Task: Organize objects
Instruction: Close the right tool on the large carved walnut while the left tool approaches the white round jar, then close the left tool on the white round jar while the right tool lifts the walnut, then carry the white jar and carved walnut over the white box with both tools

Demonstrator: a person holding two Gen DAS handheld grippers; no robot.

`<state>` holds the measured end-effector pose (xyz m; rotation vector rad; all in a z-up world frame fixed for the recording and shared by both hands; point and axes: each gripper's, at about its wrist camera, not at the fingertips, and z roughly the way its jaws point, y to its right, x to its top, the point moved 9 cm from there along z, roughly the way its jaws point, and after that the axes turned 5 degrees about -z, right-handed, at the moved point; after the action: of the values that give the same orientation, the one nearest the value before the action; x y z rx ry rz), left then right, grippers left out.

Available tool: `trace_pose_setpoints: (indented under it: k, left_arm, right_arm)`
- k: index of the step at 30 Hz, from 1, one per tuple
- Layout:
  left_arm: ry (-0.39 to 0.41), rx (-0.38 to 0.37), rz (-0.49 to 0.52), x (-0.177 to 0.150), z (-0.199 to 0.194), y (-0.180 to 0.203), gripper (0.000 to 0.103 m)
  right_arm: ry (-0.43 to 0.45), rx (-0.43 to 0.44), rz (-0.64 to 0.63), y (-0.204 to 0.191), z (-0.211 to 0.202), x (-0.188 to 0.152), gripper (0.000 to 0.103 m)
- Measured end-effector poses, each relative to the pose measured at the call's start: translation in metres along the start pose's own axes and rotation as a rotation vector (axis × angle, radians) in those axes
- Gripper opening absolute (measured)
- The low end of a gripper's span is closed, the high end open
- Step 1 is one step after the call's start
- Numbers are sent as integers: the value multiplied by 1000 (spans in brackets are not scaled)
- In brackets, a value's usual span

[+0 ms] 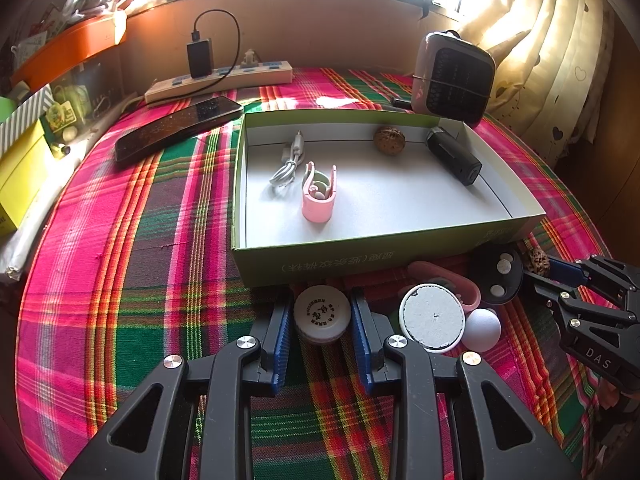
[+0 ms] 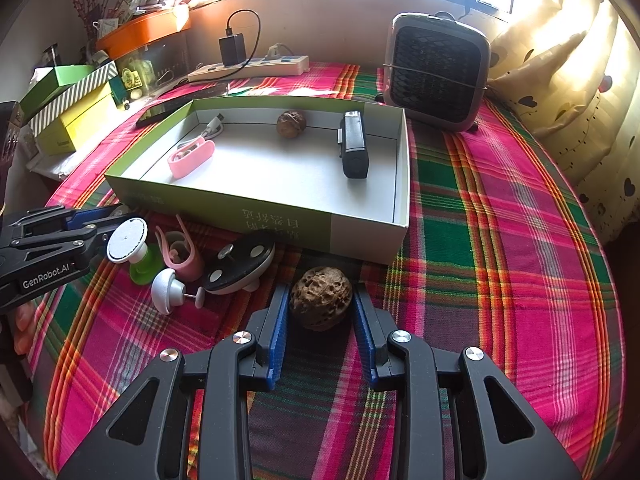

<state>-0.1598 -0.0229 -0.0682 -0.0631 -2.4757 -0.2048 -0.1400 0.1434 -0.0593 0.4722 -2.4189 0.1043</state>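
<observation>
Walnut [image 2: 321, 303] on the plaid tablecloth [image 2: 500, 240], held between the blue pads of the right gripper [image 2: 322, 316], whose tongs have narrowed onto its sides, just in front of the near wall of the shallow green box [image 2: 256, 208]. Left gripper [image 1: 323, 322]: tongs narrow, pads against a small round white jar [image 1: 322, 314], likewise close below the box's near wall. Box interior: a second walnut [image 2: 291, 123] and a black cylinder [image 2: 354, 146] toward the far wall, a pink clip [image 2: 191, 159] and white cable [image 1: 289, 162] toward the left; the middle of the floor is bare. Between the two grippers, crowded together: a white disc on a green stem [image 2: 127, 240], a white knob [image 2: 166, 290], another pink clip [image 2: 182, 254], a black oval piece [image 2: 240, 262]. Right of the box, the cloth lies open as far as the curtain [image 2: 580, 100]. Behind the box stands a small heater [image 2: 438, 70].
</observation>
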Motion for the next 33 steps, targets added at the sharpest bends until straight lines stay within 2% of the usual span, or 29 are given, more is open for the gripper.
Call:
trace_pose_setpoints:
  k: [16, 25, 33]
  left_arm:
    - [18, -34, -2, 7, -15, 4, 25]
    - [51, -43, 0, 24, -28, 6, 25]
    - [52, -41, 7, 37, -23, 6, 25]
  right_arm:
    - [45, 23, -1, 0, -17, 14, 32]
    - [83, 45, -34, -3, -27, 40, 32]
    - [102, 100, -65, -11, -20, 73, 32]
